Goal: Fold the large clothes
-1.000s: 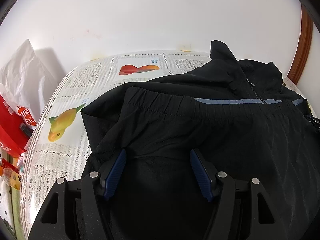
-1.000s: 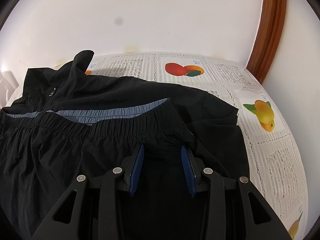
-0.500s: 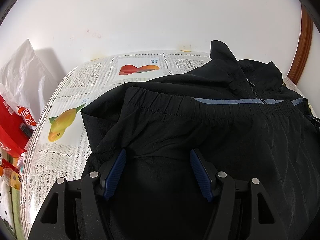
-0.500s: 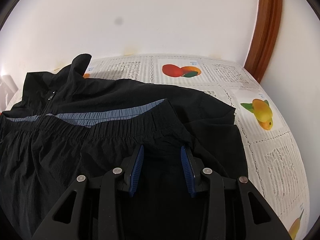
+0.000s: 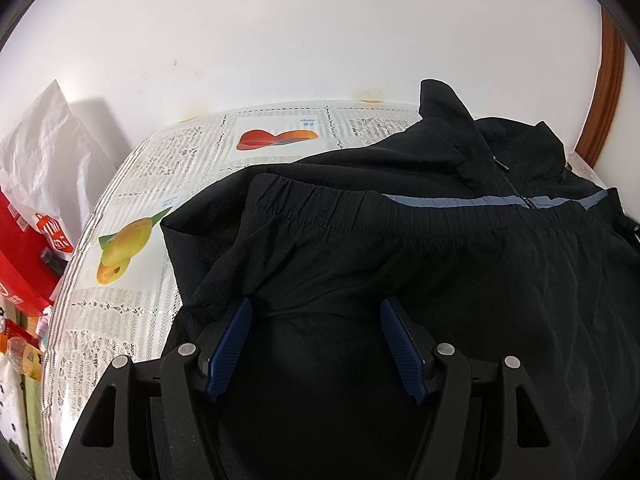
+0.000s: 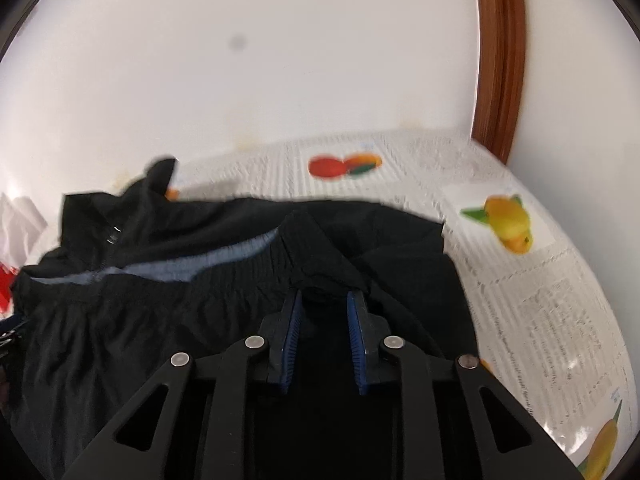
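The left wrist view is looking forward along its gripper (image 5: pixel 316 308), sitting low and close over the left part of the black jacket (image 5: pixel 420 264), facing the white wall (image 5: pixel 300 40) with the tablecloth (image 5: pixel 132 320) edge falling away at left. The right wrist view is looking the same way from just above the jacket's (image 6: pixel 140 320) right part, its gripper (image 6: pixel 323 298) in the foreground, and is blurred. Both views are sharing the grey stripe (image 5: pixel 460 202) (image 6: pixel 208 262), the collar, the wall and the brown frame (image 6: pixel 500 56).

Home: fruit-print tablecloth (image 5: pixel 132 236), clothes (image 5: pixel 400 264)
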The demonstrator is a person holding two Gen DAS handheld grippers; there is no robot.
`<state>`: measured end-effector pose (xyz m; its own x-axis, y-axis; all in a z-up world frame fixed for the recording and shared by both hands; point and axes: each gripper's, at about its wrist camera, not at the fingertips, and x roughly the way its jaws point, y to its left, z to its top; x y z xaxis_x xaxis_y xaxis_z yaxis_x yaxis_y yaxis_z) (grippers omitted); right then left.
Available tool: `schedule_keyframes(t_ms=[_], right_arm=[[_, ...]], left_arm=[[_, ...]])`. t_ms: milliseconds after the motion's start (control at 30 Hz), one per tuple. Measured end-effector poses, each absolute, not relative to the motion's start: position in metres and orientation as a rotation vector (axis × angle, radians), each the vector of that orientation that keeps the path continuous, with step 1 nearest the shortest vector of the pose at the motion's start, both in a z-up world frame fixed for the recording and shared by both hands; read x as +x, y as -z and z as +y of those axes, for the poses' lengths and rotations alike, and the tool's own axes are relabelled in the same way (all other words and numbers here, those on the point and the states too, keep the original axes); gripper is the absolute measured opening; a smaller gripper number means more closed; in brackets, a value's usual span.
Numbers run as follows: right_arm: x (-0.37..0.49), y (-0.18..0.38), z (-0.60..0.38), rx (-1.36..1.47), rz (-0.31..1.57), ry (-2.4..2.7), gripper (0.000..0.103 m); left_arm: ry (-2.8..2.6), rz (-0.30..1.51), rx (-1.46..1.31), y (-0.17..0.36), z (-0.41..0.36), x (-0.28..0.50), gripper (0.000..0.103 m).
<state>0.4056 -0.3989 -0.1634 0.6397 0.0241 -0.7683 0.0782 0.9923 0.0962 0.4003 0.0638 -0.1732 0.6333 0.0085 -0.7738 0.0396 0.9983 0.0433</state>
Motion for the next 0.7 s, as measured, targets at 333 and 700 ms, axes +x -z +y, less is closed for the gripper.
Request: schedule_keyframes(t_ms=[333, 700], right_arm=[[0.397, 0.16, -0.32, -0.083, 0.907, -0.174, 0.041], [0.416, 0.176, -0.353, -0.044, 0.981, 0.001, 0.054]], left_arm=[[0.019, 0.886, 0.057, 0.175, 0.063, 0.402, 0.065], [0.017, 0.885, 0.061, 0.174, 0.063, 0.402, 0.066]])
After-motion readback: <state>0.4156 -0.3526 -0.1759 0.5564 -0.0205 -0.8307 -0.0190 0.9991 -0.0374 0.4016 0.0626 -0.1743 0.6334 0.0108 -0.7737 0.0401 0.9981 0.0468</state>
